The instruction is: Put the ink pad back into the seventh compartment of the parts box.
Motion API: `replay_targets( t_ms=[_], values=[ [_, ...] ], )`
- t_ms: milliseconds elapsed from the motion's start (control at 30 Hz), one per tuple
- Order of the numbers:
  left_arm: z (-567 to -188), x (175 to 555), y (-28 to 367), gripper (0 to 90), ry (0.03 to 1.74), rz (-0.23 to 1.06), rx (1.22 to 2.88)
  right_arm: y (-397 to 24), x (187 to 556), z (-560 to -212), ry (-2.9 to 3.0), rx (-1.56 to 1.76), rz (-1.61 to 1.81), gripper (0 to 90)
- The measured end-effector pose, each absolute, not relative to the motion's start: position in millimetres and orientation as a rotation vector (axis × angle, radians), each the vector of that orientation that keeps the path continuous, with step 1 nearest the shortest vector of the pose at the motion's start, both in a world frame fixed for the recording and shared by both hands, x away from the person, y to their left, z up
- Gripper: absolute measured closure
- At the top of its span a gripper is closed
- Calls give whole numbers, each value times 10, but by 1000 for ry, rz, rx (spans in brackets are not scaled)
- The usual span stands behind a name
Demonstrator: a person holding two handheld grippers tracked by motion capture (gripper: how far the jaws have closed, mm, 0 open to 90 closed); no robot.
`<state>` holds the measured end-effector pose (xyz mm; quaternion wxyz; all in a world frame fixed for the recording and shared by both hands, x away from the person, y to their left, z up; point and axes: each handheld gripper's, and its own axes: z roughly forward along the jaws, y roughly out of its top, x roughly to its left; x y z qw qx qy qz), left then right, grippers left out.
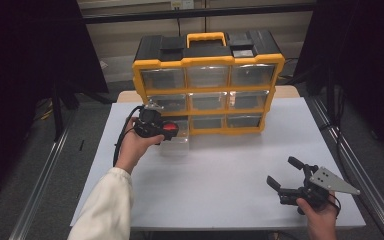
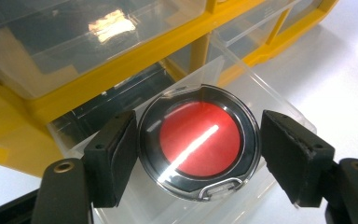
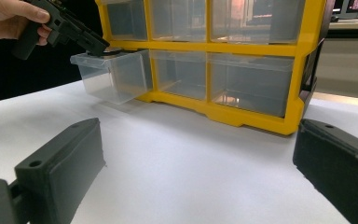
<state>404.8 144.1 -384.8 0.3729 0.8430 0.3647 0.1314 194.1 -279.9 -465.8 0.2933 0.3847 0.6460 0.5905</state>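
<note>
A round red disc in a black ring under a clear cover sits between the jaws of my left gripper, whose pads press on its two sides. In the high view the left gripper holds the disc just over a clear drawer pulled out from the bottom left of a yellow and black organizer. The drawer lies right beneath the disc and looks empty. My right gripper rests near the table's front right, open, with nothing between its jaws.
The organizer stands at the back of the white table with its other clear drawers pushed in. The pulled-out drawer juts over the table. Dark curtains and metal rails flank the table.
</note>
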Motion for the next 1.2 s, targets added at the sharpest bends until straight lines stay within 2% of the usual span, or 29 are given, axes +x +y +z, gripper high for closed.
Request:
replay_targets(
  t_ms=[267,300,1200],
  values=[
    [-3838,4048,1446,301,919,366,2189,-2798,1940,-4657,1721,1024,1573,14],
    [-3852,4042,1428,316,933,359,2132,-2798,1940,-4657,1721,1025,1573,14],
    [-3770,3852,1459,167,930,326,2058,-2797,1938,-4656,1720,1025,1572,14]
  ],
)
